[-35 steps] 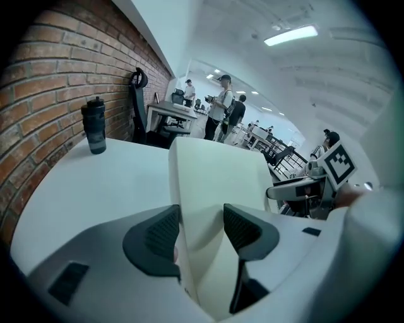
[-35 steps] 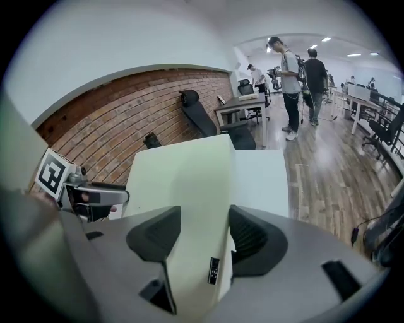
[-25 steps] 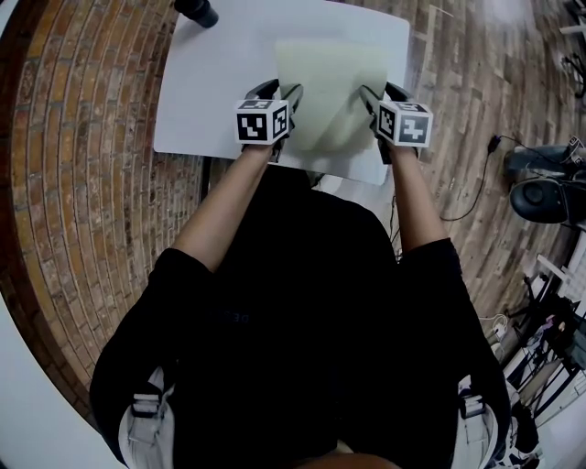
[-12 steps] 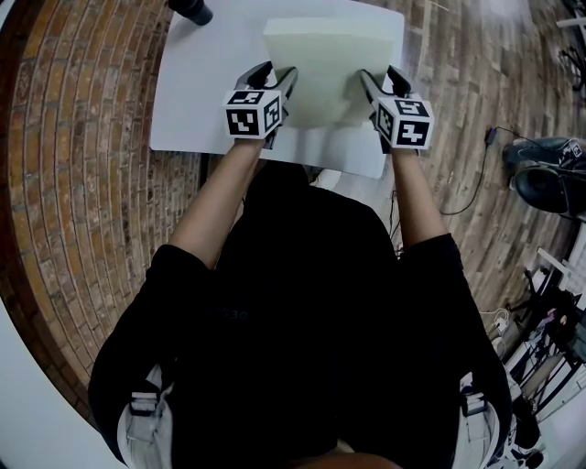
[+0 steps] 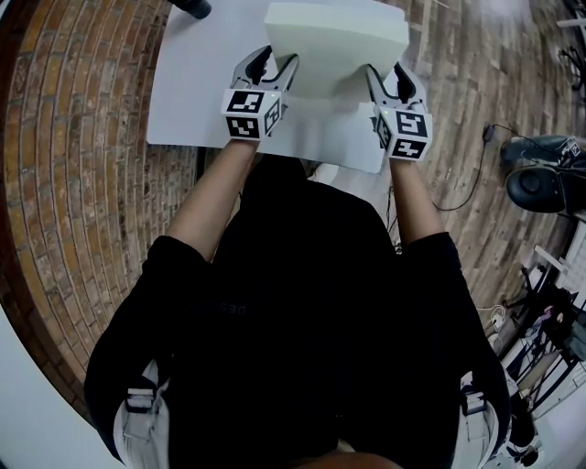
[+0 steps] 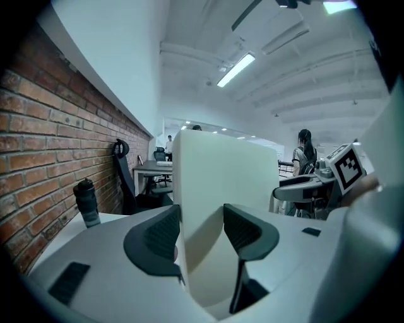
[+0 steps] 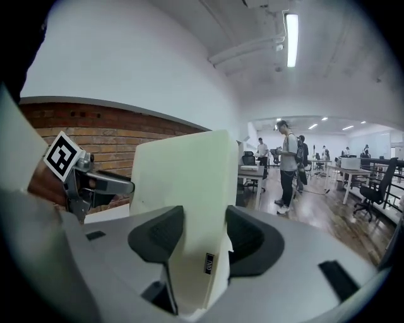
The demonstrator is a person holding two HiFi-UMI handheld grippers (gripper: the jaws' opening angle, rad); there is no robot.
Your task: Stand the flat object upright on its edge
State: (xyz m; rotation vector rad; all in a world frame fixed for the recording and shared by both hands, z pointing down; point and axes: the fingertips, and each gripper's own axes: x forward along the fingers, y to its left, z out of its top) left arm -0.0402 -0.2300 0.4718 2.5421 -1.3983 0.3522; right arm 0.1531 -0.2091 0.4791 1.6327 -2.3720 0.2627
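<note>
Foam slab near-upright, side edges pinched in left gripper, right gripper fingers (right just tightened).

Foam slab is over the table's far-right part, by the far edge. Left gripper sits on the slab's left edge and right gripper on its right edge, slab between each pair of jaws. Right jaws have just been closing on it. Bottle stands at the far-left corner, well left of the slab.
</note>
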